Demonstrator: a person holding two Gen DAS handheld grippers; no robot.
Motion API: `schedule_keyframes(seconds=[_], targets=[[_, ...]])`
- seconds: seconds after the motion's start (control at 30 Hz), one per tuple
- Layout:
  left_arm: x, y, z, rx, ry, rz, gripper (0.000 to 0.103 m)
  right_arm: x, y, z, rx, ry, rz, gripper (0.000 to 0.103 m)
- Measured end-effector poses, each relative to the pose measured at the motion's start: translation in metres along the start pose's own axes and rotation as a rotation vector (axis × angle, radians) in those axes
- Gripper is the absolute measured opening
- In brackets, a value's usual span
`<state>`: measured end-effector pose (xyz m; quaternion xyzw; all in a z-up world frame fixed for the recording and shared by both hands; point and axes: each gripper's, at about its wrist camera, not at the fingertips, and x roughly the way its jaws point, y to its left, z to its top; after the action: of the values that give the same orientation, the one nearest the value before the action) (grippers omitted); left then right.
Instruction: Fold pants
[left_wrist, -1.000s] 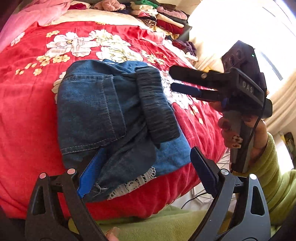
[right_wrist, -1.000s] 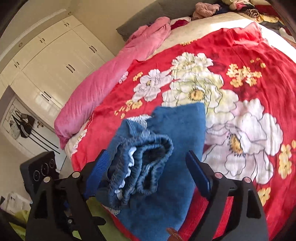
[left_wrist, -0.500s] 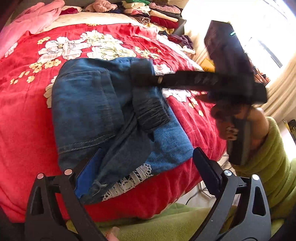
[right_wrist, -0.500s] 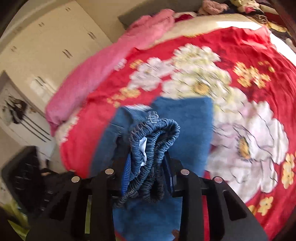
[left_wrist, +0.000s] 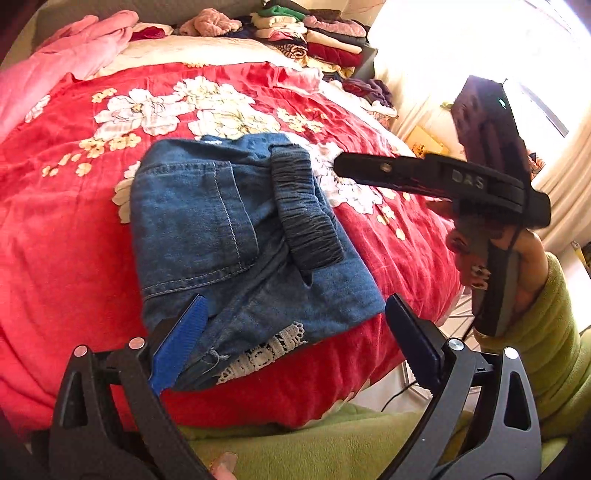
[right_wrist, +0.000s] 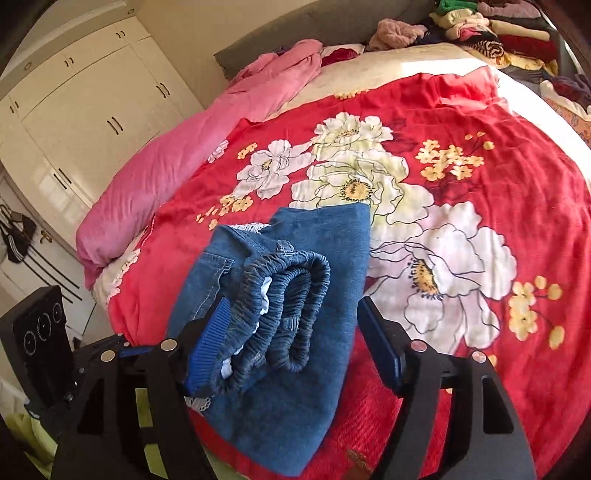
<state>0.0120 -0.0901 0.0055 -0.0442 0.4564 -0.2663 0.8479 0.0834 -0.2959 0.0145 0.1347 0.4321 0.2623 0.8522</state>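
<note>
Left wrist view: folded denim pants (left_wrist: 236, 236) lying on the near edge of a red floral bedspread (left_wrist: 55, 229), elastic waistband on top. Left gripper (left_wrist: 291, 336) spread wide, holding nothing. Right gripper (left_wrist: 343, 166) at right, just beside the waistband.

Right wrist view: pants (right_wrist: 291, 332) bunched between wide-parted fingers (right_wrist: 210, 332), ungripped.

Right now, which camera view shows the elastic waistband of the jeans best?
The right wrist view: the elastic waistband faces the camera end-on, showing its folded layers between the open fingers of the right gripper. The left wrist view shows it only from the side, as a dark gathered strip.
</note>
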Motion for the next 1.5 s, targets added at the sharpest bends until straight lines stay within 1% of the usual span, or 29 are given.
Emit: schedule_keyframes(seconds=[0.2, 0.3, 0.4, 0.47, 0.53, 0.57, 0.6, 0.63, 0.7, 0.77, 0.83, 0.87, 0.93, 0.97, 1.03, 1.1, 1.13, 1.17, 1.2, 1.23, 1.33, 1.37, 1.43, 1.5], targets=[[-0.016, 0.0, 0.001, -0.005, -0.035, 0.027, 0.092, -0.025, 0.009, -0.004, -0.021, -0.036, -0.024, 0.07], [-0.026, 0.006, 0.004, -0.019, -0.058, 0.071, 0.093, -0.039, 0.015, -0.006, -0.043, -0.053, -0.032, 0.07], [-0.034, 0.026, 0.007, -0.079, -0.082, 0.107, 0.093, -0.05, 0.022, -0.013, -0.072, -0.057, -0.037, 0.07], [-0.036, 0.045, 0.008, -0.139, -0.095, 0.142, 0.093, -0.05, 0.026, -0.025, -0.072, -0.034, -0.029, 0.07], [-0.034, 0.062, 0.009, -0.194, -0.092, 0.161, 0.087, -0.045, 0.032, -0.039, -0.097, -0.006, -0.021, 0.07], [-0.032, 0.068, 0.011, -0.207, -0.089, 0.166, 0.077, -0.044, 0.037, -0.046, -0.116, 0.001, -0.022, 0.07], [-0.031, 0.072, 0.013, -0.209, -0.086, 0.173, 0.068, -0.04, 0.043, -0.051, -0.144, 0.01, -0.02, 0.07], [-0.029, 0.075, 0.017, -0.201, -0.081, 0.189, 0.066, -0.037, 0.051, -0.057, -0.184, 0.022, -0.022, 0.07], [-0.023, 0.079, 0.023, -0.188, -0.066, 0.2, 0.062, -0.029, 0.073, -0.067, -0.32, 0.031, -0.047, 0.07], [-0.012, 0.083, 0.032, -0.179, -0.045, 0.21, 0.062, -0.02, 0.097, -0.076, -0.466, 0.036, -0.05, 0.069], [-0.001, 0.086, 0.041, -0.163, -0.02, 0.23, 0.062, -0.011, 0.116, -0.085, -0.573, 0.044, -0.034, 0.061], [0.004, 0.087, 0.046, -0.158, -0.013, 0.227, 0.062, -0.004, 0.125, -0.089, -0.632, 0.044, -0.033, 0.06], [0.015, 0.085, 0.054, -0.135, 0.007, 0.233, 0.062, 0.012, 0.135, -0.091, -0.708, 0.057, -0.049, 0.059], [0.022, 0.084, 0.058, -0.12, 0.018, 0.243, 0.062, 0.018, 0.138, -0.09, -0.73, 0.066, -0.058, 0.057], [0.032, 0.082, 0.063, -0.097, 0.034, 0.255, 0.062, 0.03, 0.143, -0.088, -0.778, 0.07, -0.057, 0.056], [0.04, 0.084, 0.066, -0.097, 0.045, 0.261, 0.062, 0.046, 0.144, -0.086, -0.815, 0.082, -0.085, 0.056], [0.043, 0.085, 0.066, -0.1, 0.048, 0.261, 0.062, 0.053, 0.144, -0.086, -0.833, 0.089, -0.102, 0.054], [0.046, 0.086, 0.066, -0.103, 0.05, 0.262, 0.062, 0.059, 0.144, -0.087, -0.853, 0.093, -0.076, 0.039], [0.048, 0.087, 0.065, -0.106, 0.053, 0.263, 0.062, 0.059, 0.144, -0.088, -0.854, 0.112, -0.017, 0.026], [0.049, 0.088, 0.064, -0.113, 0.053, 0.26, 0.062, 0.058, 0.144, -0.089, -0.858, 0.135, 0.026, 0.011], [0.051, 0.091, 0.063, -0.123, 0.047, 0.245, 0.062, 0.052, 0.145, -0.099, -0.909, 0.164, 0.024, 0.009], [0.051, 0.092, 0.063, -0.125, 0.044, 0.242, 0.063, 0.052, 0.142, -0.102, -0.905, 0.176, 0.031, 0.009], [0.051, 0.092, 0.063, -0.128, 0.036, 0.233, 0.063, 0.058, 0.132, -0.107, -0.869, 0.197, 0.026, 0.009], [0.051, 0.091, 0.062, -0.125, 0.027, 0.229, 0.064, 0.067, 0.123, -0.112, -0.802, 0.205, 0.03, 0.009]])
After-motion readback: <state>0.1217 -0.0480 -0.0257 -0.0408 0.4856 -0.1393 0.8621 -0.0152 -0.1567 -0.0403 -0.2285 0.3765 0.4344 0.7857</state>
